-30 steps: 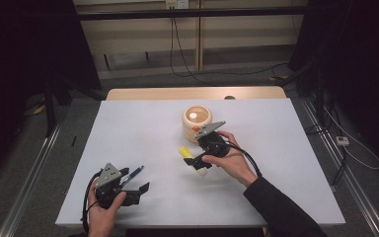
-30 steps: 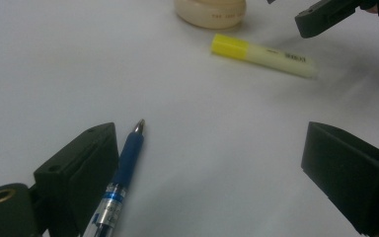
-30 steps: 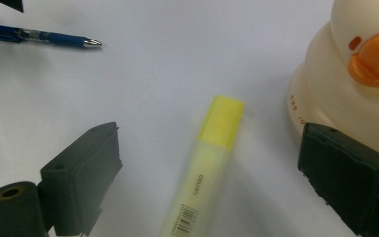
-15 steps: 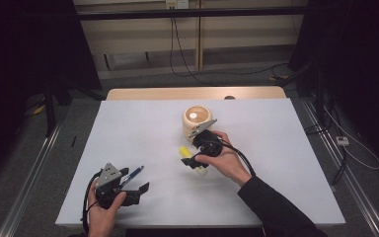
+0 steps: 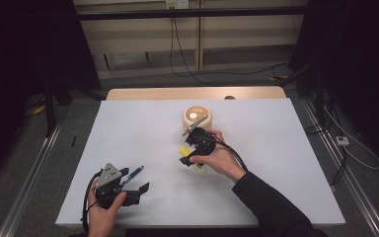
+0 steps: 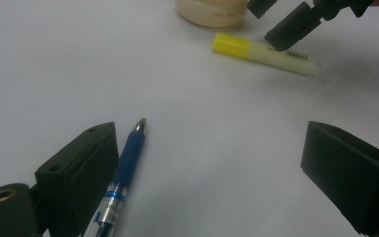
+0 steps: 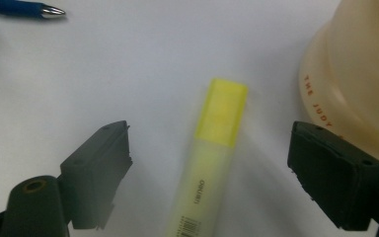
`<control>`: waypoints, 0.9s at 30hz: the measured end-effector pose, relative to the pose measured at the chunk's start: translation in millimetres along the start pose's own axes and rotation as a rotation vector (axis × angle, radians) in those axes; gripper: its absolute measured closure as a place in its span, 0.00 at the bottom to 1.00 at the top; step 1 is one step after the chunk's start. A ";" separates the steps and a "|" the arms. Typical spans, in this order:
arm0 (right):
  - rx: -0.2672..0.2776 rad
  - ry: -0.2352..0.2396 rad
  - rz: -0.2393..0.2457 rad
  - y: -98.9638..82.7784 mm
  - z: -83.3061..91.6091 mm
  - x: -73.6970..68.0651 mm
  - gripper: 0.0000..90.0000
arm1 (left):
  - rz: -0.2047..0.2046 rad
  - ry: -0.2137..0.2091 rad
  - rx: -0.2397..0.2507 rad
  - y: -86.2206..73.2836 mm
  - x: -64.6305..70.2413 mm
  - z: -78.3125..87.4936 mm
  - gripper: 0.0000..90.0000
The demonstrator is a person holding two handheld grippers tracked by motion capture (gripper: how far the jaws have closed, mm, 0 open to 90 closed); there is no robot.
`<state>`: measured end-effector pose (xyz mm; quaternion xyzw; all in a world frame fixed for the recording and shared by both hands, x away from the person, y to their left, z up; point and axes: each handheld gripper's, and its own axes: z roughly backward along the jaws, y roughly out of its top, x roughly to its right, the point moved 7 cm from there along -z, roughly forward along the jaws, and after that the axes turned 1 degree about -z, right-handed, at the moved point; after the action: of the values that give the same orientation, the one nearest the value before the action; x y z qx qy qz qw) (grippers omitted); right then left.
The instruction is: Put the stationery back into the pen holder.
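A yellow highlighter (image 7: 212, 148) lies flat on the white table (image 5: 276, 163), its cap pointing away from my right gripper (image 7: 209, 131). That gripper straddles it, jaws open and clear of its sides; they have just been closing. In the high view the right gripper (image 5: 187, 154) hovers over the highlighter (image 5: 183, 149) near the table's middle. A blue pen (image 6: 126, 163) lies against the inner face of one jaw of my open left gripper (image 6: 212, 143), tip pointing away. The left gripper (image 5: 135, 181) rests at the front left beside the pen (image 5: 133, 174).
A cream round holder (image 5: 197, 116) stands just beyond the right hand, close to the highlighter's cap end (image 7: 360, 74). Cables trail from both grippers. The table's wooden far edge (image 5: 192, 94) lies behind it.
The right hand has edged a little to the left over the highlighter. The left hand and the pen have stayed in place.
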<state>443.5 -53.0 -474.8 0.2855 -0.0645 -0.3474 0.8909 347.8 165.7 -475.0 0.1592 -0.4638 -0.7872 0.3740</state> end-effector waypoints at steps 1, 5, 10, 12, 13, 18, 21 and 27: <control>-0.011 -0.008 0.001 -0.3 -0.4 0.8 0.19 | 0.000 0.000 -0.001 0.0 0.0 0.0 0.09; -0.078 -0.025 -0.032 -1.9 -4.0 2.0 0.20 | 0.000 -0.001 -0.002 -0.1 0.3 -0.1 0.09; -0.109 -0.044 -0.063 2.1 -8.2 5.2 0.24 | 0.000 0.000 -0.001 0.0 -0.1 0.1 0.09; -0.113 -0.042 -0.067 4.9 -9.9 5.1 0.29 | 0.000 0.001 0.000 0.0 -0.2 0.1 0.09; -0.117 -0.045 -0.071 6.3 -10.6 4.7 0.30 | 0.000 0.000 0.001 0.0 -0.1 0.0 0.09; -0.131 -0.062 -0.068 8.9 -16.3 2.6 0.39 | -0.001 0.001 0.000 0.0 -0.2 0.1 0.09; -0.134 -0.075 -0.074 9.6 -19.1 4.0 0.42 | -0.002 0.000 0.000 0.0 0.1 0.2 0.09; -0.150 -0.076 -0.107 8.7 -23.8 6.5 0.48 | -0.002 0.000 -0.002 -0.1 0.0 0.0 0.09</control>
<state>460.8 -41.0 -490.3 0.2076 -0.0566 -0.4089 0.8869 347.8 165.7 -475.2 0.1593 -0.4627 -0.7881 0.3733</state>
